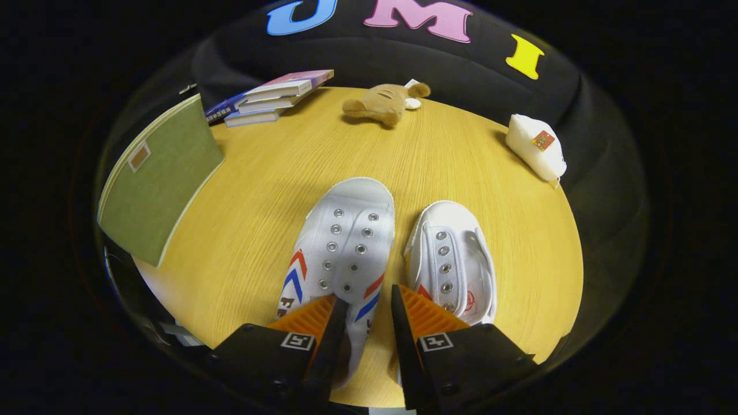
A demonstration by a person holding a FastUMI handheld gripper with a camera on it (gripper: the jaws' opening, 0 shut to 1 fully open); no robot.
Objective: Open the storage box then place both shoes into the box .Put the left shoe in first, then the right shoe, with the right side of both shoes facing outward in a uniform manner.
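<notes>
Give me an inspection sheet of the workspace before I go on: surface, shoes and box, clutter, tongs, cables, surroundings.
Surface: round wooden table, shoes in the middle, clutter near its far rim.
Job's things: two white shoes side by side, toes pointing away; striped shoe runs between the fingers, plain shoe lies ahead of the right finger. Green storage box at the left, lid looks closed.
Clutter: stack of books, brown plush toy, white pouch.
Tongs: open, around the striped shoe's right side, not pressing it.
Cables: nothing seen.
Surroundings: black cloth wall behind the table.
</notes>
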